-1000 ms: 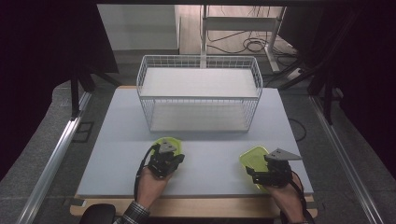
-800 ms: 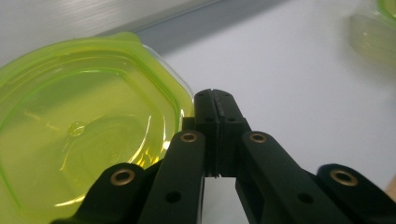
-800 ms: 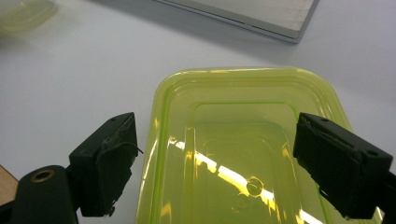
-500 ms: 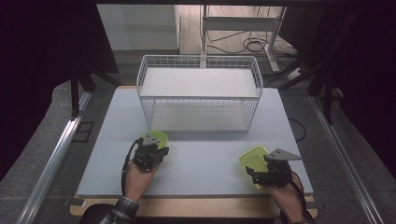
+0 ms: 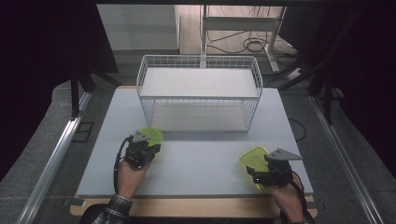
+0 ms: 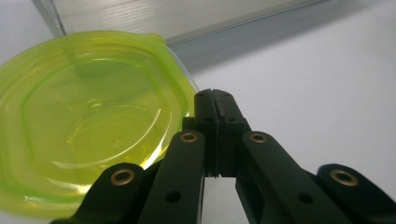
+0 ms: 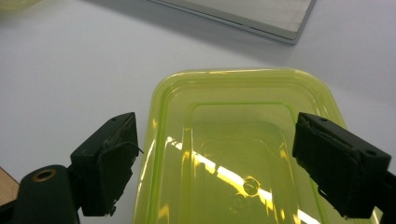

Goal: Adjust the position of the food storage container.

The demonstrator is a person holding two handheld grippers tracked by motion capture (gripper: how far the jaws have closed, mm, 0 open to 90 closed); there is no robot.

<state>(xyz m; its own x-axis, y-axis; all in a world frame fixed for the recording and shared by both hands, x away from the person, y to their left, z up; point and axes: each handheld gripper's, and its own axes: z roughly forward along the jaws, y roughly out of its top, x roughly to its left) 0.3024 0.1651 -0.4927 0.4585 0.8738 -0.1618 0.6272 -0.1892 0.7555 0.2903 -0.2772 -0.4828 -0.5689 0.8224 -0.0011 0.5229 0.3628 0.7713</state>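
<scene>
Item: green rectangular container [image 7: 233, 154], translucent thin plastic; judged light, slightly flexible, slippery. Lies on the surface between the spread, released jaws of the right gripper [image 7: 219, 163]. Best grasped across its rim. Left gripper [image 6: 215, 100]: jaws clenched, round green container [image 6: 88, 121] just left of them.

White table [image 5: 201, 163]: wire basket [image 5: 198, 93], lid [image 5: 152, 136], container [image 5: 253, 158] (both seemingly green).
</scene>
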